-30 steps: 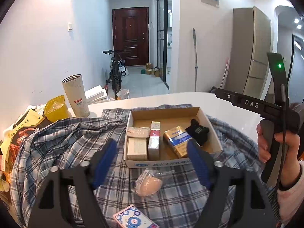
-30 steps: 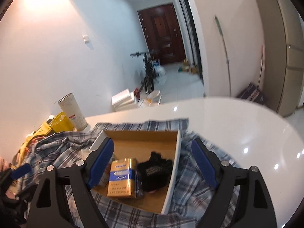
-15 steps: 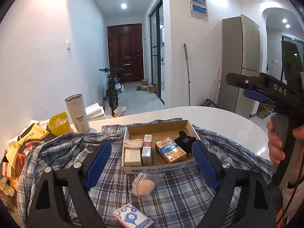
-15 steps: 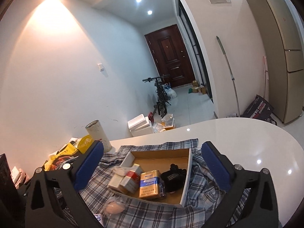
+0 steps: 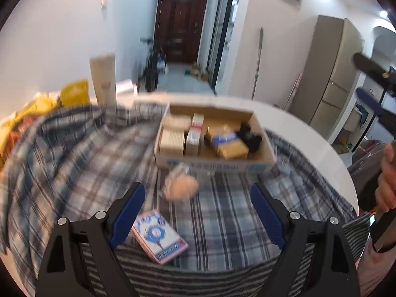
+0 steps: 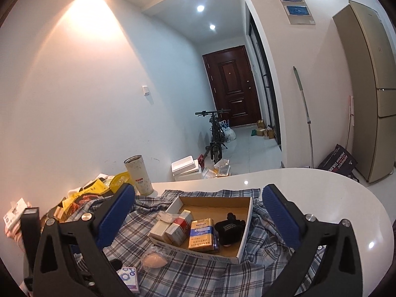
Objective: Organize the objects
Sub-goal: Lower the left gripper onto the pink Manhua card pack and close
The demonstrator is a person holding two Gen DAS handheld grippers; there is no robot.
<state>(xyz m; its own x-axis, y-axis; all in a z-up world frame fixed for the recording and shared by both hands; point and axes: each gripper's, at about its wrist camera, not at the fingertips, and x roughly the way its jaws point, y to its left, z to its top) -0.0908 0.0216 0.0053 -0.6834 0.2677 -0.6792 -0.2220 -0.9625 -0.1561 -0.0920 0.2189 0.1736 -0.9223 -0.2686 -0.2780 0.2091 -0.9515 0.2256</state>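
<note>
A shallow cardboard box sits on a plaid shirt on the white table. It holds several small packs, a gold and blue pack and a black item. In front of the box lie a peach sponge in a clear bag and a blue-and-white patterned box. My left gripper is open and empty, above the shirt near the patterned box. My right gripper is open and empty, raised above the box.
A tall paper cup and yellow bags stand at the table's back left. The white table edge curves round on the right. A bicycle, a door and a fridge stand beyond.
My left gripper has pulled back and tilted down, so the patterned box now lies between its fingers. My right gripper has risen and drawn back from the cardboard box. Both stayed open.
</note>
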